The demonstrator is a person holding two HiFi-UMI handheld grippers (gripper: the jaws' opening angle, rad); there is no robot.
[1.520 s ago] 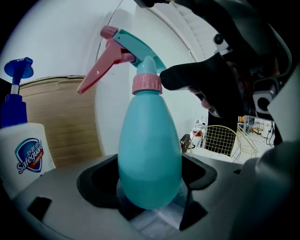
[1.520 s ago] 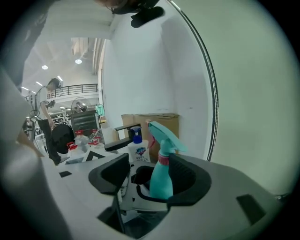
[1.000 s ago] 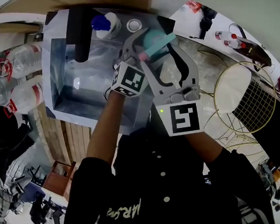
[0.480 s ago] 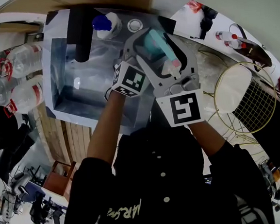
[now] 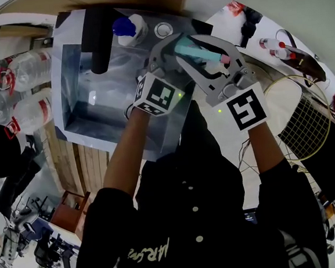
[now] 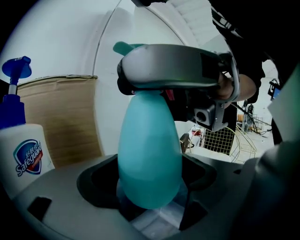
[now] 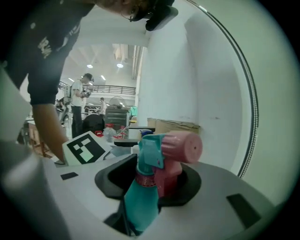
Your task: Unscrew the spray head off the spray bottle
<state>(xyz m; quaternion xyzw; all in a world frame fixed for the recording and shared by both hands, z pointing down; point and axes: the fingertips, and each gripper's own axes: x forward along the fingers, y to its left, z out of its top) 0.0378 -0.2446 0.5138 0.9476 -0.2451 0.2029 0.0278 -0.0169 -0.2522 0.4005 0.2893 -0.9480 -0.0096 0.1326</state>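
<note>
We hold the spray bottle [image 6: 149,154] in the air, over the far right corner of the sink [image 5: 74,95], so that both tongs can reach it from opposite ends and nothing blocks the turning. The left tongs [image 5: 167,51] pinch the round teal body and, we judge, serve to keep it from spinning. The right tongs [image 5: 212,57] have just been closing and now stand about half spread, gripping the spray head [image 7: 180,150], with the pink nozzle and the neck between the jaws. This grip is, we think, for twisting the head off.
</note>
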